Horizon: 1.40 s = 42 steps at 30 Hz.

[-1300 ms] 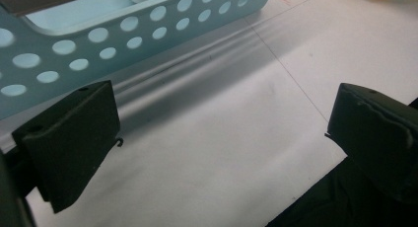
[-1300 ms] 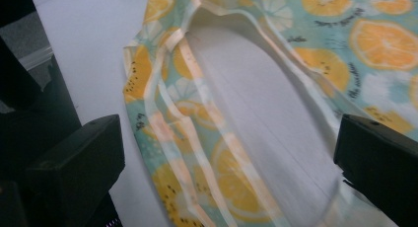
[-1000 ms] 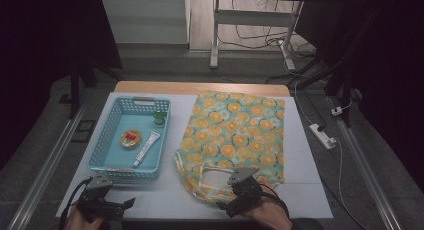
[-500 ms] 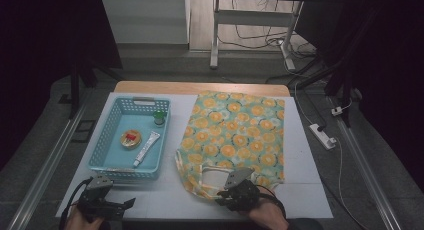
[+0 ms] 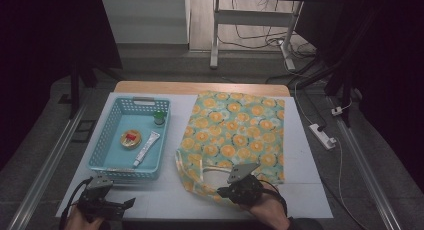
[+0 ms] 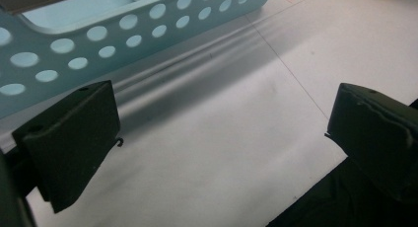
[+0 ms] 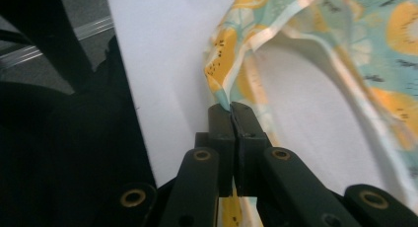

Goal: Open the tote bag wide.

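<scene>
The fruit-print bag (image 5: 235, 135) lies flat on the white table (image 5: 310, 190), right of centre in the high view, its handle end toward the bottom edge. Your right gripper (image 7: 230, 108) has its jaws pressed together, pinching the bag's rim beside the handle (image 7: 315, 39). Your left gripper (image 6: 217, 138), at lower left, stands spread wide over bare table, just beside the blue basket (image 5: 107, 145) holding a tube (image 5: 146, 148), a round tin (image 5: 130, 138) and a green-capped bottle (image 5: 159, 118)
</scene>
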{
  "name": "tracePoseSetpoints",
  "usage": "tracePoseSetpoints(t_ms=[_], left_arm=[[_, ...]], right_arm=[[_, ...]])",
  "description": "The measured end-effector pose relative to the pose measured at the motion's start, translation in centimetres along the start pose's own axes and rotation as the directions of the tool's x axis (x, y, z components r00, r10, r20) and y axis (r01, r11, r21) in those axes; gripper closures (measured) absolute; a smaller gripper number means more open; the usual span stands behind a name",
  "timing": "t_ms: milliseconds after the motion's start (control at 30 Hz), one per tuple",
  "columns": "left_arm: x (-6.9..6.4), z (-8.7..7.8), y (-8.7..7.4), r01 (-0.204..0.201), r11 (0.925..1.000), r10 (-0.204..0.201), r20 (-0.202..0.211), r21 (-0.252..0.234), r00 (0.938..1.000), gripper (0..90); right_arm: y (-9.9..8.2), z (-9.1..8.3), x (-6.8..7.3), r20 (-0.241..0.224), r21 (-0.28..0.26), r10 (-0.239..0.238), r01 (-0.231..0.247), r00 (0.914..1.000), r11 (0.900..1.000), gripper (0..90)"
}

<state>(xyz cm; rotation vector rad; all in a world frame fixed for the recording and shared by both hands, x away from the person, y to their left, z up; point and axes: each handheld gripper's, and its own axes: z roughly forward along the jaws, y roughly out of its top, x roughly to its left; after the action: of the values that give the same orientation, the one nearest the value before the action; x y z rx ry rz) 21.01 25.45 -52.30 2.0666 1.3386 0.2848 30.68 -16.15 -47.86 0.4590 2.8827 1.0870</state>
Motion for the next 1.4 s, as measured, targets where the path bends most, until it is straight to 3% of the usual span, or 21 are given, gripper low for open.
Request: tracePoseSetpoints(t_ms=[333,367,667,1167,1400], left_arm=[[0.0,0.0,0.0,0.004,1.0000,-0.004,0.002,-0.001,1.0000,0.0],[0.1,0.0,0.0,0.005,1.0000,-0.005,0.002,-0.001,1.0000,0.0],[0.1,0.0,0.0,0.007,1.0000,-0.007,0.001,-0.004,1.0000,0.0],[0.1,0.0,0.0,0.009,1.0000,-0.009,0.002,-0.005,1.0000,0.0],[0.1,0.0,0.0,0.010,0.9999,-0.010,0.003,-0.005,0.9999,0.0]], right_arm=[[1.0,-1.1,-3.1,0.082,-0.038,0.029,-0.026,0.9962,0.9990,89.2],[1.3,-1.3,-3.9,0.098,-0.046,0.035,-0.030,0.9946,0.9985,89.3],[2.6,-1.5,-7.2,0.129,-0.055,0.070,-0.063,0.9892,0.9965,89.4],[4.4,-0.2,-13.4,0.220,-0.062,0.125,-0.114,0.9673,0.9915,89.4],[4.8,0.4,-15.4,0.252,-0.064,0.137,-0.125,0.9579,0.9901,89.5]])
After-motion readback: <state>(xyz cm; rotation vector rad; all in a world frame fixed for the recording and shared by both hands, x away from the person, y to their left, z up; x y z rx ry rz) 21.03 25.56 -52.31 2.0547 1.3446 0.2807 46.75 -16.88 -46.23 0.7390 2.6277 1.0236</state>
